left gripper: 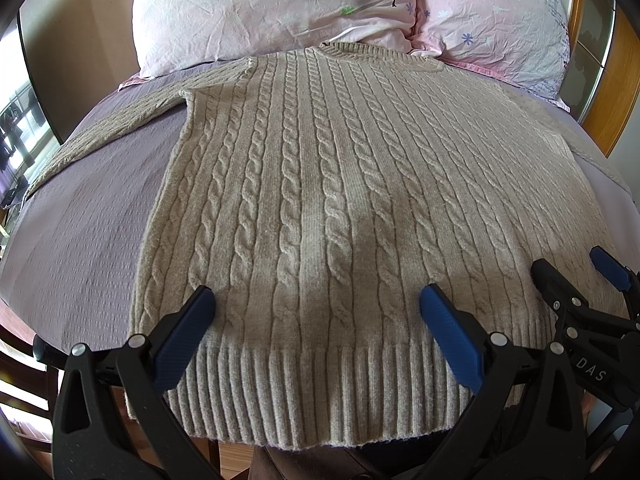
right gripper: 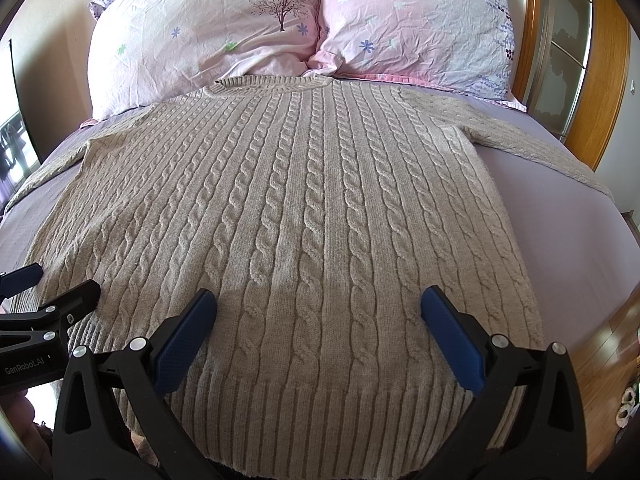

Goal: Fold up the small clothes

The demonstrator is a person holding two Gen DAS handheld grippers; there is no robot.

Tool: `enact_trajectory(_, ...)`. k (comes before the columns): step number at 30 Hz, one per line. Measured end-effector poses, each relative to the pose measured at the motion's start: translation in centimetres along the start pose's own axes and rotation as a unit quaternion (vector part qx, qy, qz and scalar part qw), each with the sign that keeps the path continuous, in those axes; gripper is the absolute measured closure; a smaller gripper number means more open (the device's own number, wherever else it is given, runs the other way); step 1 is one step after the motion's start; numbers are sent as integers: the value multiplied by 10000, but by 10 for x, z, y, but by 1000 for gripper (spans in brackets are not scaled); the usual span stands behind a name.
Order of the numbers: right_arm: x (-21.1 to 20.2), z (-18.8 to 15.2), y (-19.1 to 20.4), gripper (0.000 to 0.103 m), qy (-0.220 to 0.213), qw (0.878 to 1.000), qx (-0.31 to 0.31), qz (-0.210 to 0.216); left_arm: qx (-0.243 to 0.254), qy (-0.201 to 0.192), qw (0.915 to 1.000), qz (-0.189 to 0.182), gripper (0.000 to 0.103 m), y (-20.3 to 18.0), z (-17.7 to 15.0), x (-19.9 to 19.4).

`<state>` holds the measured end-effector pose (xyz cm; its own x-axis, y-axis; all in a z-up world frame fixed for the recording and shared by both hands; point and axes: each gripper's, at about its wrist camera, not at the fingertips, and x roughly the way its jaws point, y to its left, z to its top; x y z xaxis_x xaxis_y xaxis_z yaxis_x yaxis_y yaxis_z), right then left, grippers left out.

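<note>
My left gripper (left gripper: 316, 304) and right gripper (right gripper: 318, 304) hover spread wide over the ribbed hem, holding nothing. Beige cable-knit sweater (right gripper: 296, 208) lies flat on the purple bedspread (left gripper: 92, 208); collar at 12 o'clock touches two pink pillows (right gripper: 208, 36).

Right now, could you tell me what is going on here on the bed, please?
A person holds a two-finger gripper in each hand over a beige cable-knit sweater spread flat on the lilac bedsheet, collar toward two pink floral pillows. The left gripper and the right gripper both hang open above the ribbed hem, gripping nothing. Both sleeves lie stretched out to the sides, so no fold has been made yet.
</note>
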<state>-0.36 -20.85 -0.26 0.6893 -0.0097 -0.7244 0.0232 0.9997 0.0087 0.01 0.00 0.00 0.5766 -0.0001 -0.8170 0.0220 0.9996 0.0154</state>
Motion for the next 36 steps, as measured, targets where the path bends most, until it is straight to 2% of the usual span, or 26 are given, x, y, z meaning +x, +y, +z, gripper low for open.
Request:
enact_trajectory(25, 1, -2, 0, 1, -46, 10000, -3, 15, 2, -8, 10000, 0, 2, 0, 0, 0)
enact_trajectory(30, 1, -3, -6, 1, -392, 9979, -342, 383, 60, -86, 9999, -2, 2, 0, -1, 0)
enact_trajectory(31, 2, 0, -12, 1, -406, 9963, -438, 625, 85, -131, 9999, -11, 2, 2, -3, 0)
enact_trajectory(33, 3, 15, -35, 1, -376, 9950, -240, 891, 156, -185, 9997, -51, 2, 1, -3, -3)
enact_trajectory(36, -4, 53, -100, 1, -619, 9952, 493, 583, 265, -155, 9991, -287, 2, 0, 2, -2)
